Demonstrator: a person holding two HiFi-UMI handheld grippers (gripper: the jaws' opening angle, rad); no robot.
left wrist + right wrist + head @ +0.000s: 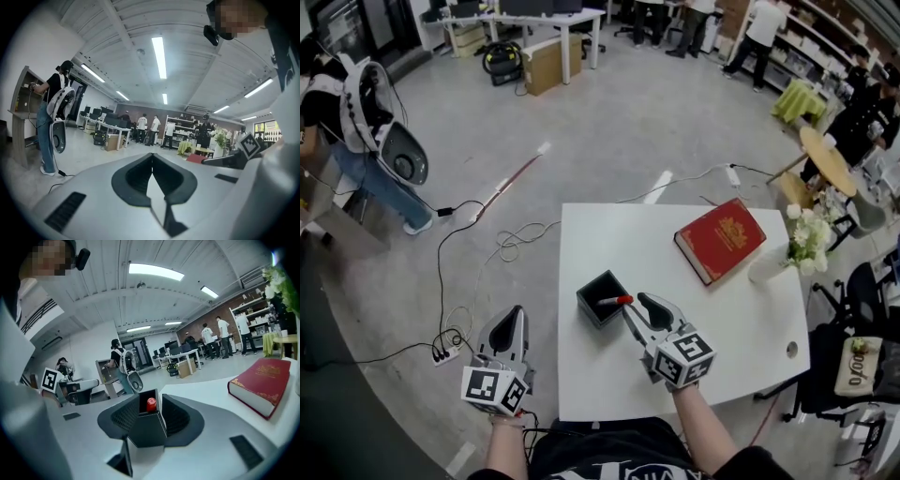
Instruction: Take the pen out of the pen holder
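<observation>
There are two hand-held grippers, one pen holder, one pen, one book and one vase on one white surface point(614, 239).

My left hand-held gripper point(515, 315) hangs well to the left of the pen holder point(598, 292), off the surface's edge and over the floor. In the left gripper view its jaws are clenched together with nothing between them.

The pen holder is a black square box standing near the front of the surface. The single pen point(614, 301) sits in it, leaning low. Its long axis runs roughly left to right, and its red-capped end points right, up over the holder's right rim.

My right hand-held gripper point(636, 305) is just right of the pen holder, very near that red cap. In the right gripper view its jaws stand apart and released. The holder's corner and the red cap show in the gap between them.

Farther right and behind the pen holder lies the red book point(720, 239), flat on the surface. Right of the book stands the white vase point(766, 265), holding pale flowers point(809, 236).
</observation>
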